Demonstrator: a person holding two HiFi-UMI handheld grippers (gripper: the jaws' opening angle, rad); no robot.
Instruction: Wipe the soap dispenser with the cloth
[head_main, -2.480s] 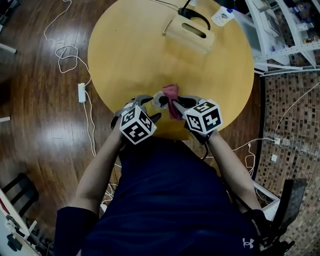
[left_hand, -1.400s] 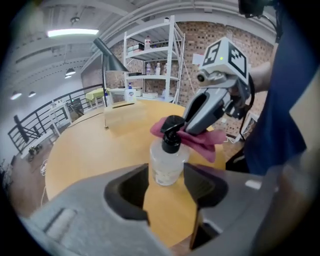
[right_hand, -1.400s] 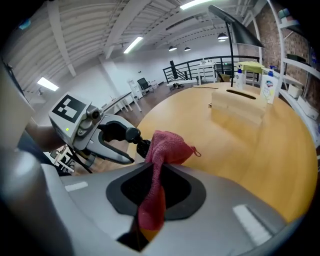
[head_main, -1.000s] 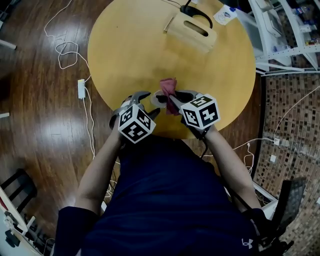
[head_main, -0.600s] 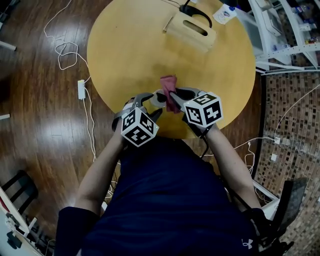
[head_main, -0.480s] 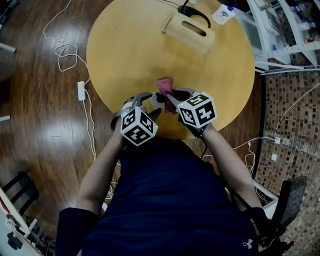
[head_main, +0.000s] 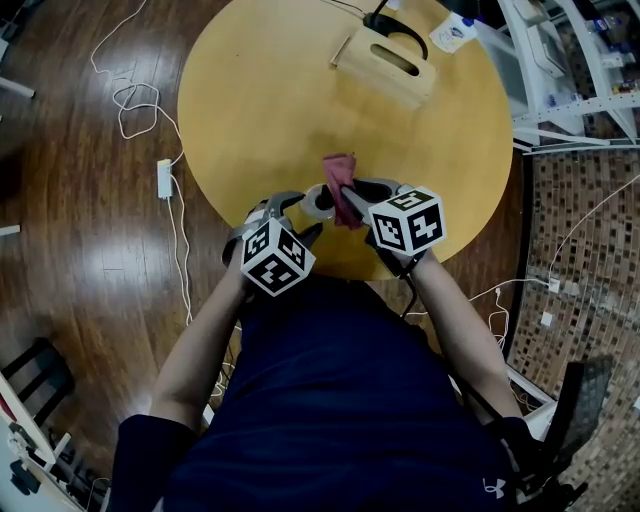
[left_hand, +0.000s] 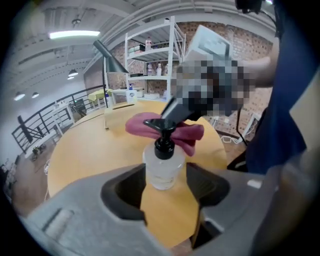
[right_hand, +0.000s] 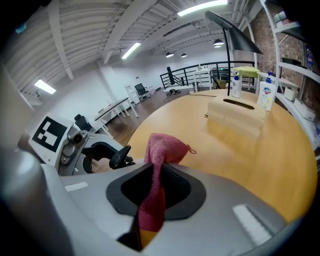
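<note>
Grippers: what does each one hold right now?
Left gripper: closed on the soap dispenser, jaws just eased open slightly.
Right gripper: closed on the cloth.

No words or numbers read clearly. My left marker cube and right marker cube carry black-and-white square markers only. White logo on my dark clothing; bottle label illegible.

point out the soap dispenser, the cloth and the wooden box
soap dispenser (left_hand: 163, 171): left gripper view, clear bottle body
cloth (right_hand: 161, 149): right gripper view, bunched top fold
wooden box (head_main: 362, 66): head view, top face beside slot
</note>
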